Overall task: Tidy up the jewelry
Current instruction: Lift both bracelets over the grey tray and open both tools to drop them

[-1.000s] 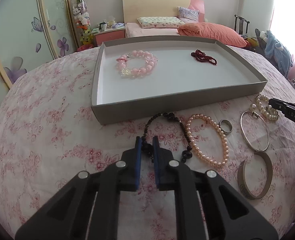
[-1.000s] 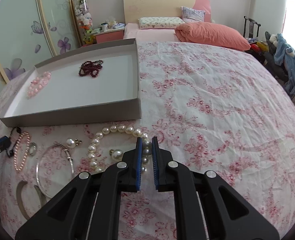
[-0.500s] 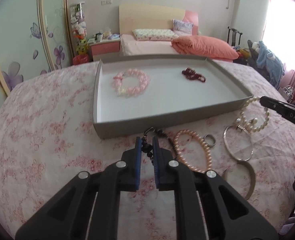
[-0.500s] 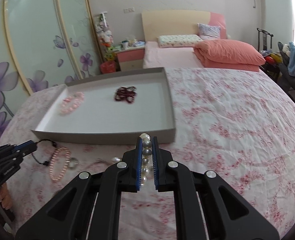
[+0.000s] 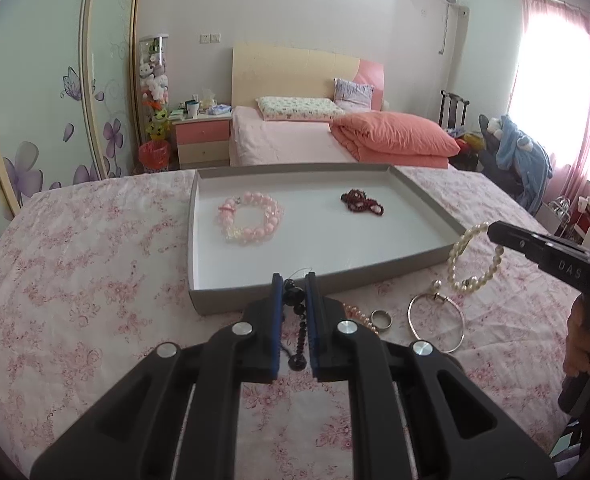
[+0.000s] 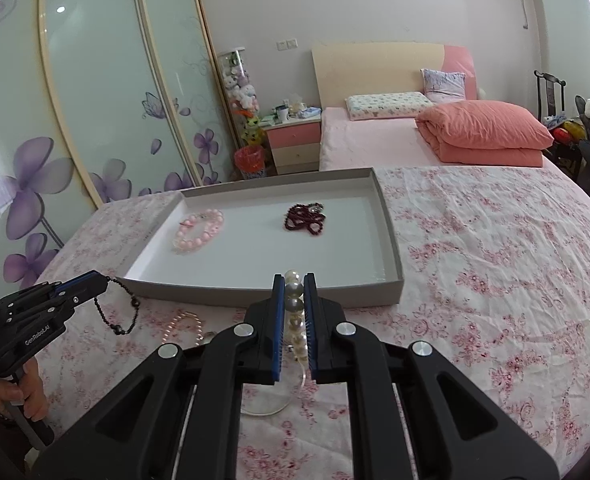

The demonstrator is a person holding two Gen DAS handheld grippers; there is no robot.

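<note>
Above the floral tablecloth point(image 5: 75, 280), both grippers hold bracelets aloft.

Black bead bracelet point(image 5: 298, 320): hangs loose between the left hand-held gripper's pads, above the bed.
White pearl bracelet point(image 5: 471, 258): hangs from the right hand-held gripper, beside the tray's corner.
Pink bead bracelet point(image 5: 251, 222): flat in the tray point(image 5: 375, 278), left part.
Dark red beads point(image 5: 361, 202): small heap in the tray, right part.
Peach pearl bracelet point(image 6: 183, 326), ring point(image 5: 381, 318), silver bangle point(image 5: 437, 322): flat on the bed, before the tray.

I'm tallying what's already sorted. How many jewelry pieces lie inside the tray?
2: a pink bead bracelet on the tray's left side, and a dark red bead strand toward its right rear. No others show on the tray floor in either view.
</note>
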